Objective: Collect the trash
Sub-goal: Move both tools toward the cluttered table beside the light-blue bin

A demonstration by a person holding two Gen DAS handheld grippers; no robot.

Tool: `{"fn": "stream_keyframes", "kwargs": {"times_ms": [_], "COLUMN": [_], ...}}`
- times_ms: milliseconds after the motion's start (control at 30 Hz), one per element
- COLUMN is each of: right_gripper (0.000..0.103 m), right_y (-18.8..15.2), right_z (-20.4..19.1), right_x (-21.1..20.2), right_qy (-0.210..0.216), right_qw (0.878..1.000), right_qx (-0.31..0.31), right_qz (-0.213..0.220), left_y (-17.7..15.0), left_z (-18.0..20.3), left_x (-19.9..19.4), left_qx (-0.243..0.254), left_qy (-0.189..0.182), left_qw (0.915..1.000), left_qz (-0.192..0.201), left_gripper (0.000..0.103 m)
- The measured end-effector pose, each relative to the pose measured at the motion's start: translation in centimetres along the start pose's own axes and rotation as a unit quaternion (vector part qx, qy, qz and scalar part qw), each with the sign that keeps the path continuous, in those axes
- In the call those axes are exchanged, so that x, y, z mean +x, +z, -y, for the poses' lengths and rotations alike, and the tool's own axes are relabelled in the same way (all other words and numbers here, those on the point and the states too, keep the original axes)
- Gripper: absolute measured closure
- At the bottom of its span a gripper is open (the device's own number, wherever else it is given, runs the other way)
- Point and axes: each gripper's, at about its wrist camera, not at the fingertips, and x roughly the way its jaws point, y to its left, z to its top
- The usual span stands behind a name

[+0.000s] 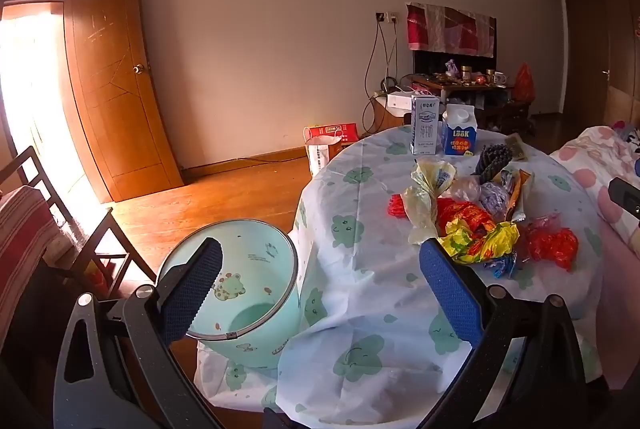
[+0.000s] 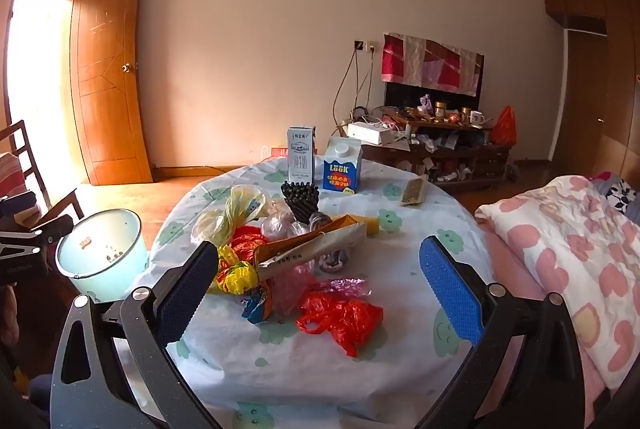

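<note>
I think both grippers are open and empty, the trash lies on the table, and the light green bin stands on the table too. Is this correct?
One thing is wrong: the light green bin stands on the floor beside the table, not on it, as the right wrist view shows. The left gripper and right gripper are open and empty, and the trash lies on the table.

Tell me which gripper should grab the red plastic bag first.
Probably right. The right gripper is open with the red bag lying just ahead between its fingers. The left gripper, also open, faces the bin and table edge, with the bag off to its right.
</note>
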Motion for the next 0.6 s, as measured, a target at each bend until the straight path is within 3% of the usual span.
{"fn": "stream_keyframes", "kwargs": {"times_ms": [600], "right_gripper": [0.005], "right_y": [0.1], "right_z": [0.7], "right_x": [0.2], "right_qy": [-0.001], "right_qw": [1.0], "right_qx": [-0.003], "right_qz": [-0.002], "left_y": [0.7], "left_z": [-1.7], "left_x": [-0.6], "left_qx": [-0.018], "left_qy": [0.017], "left_qw": [0.9996], "left_qz": [0.016], "left_gripper": [0.006]}}
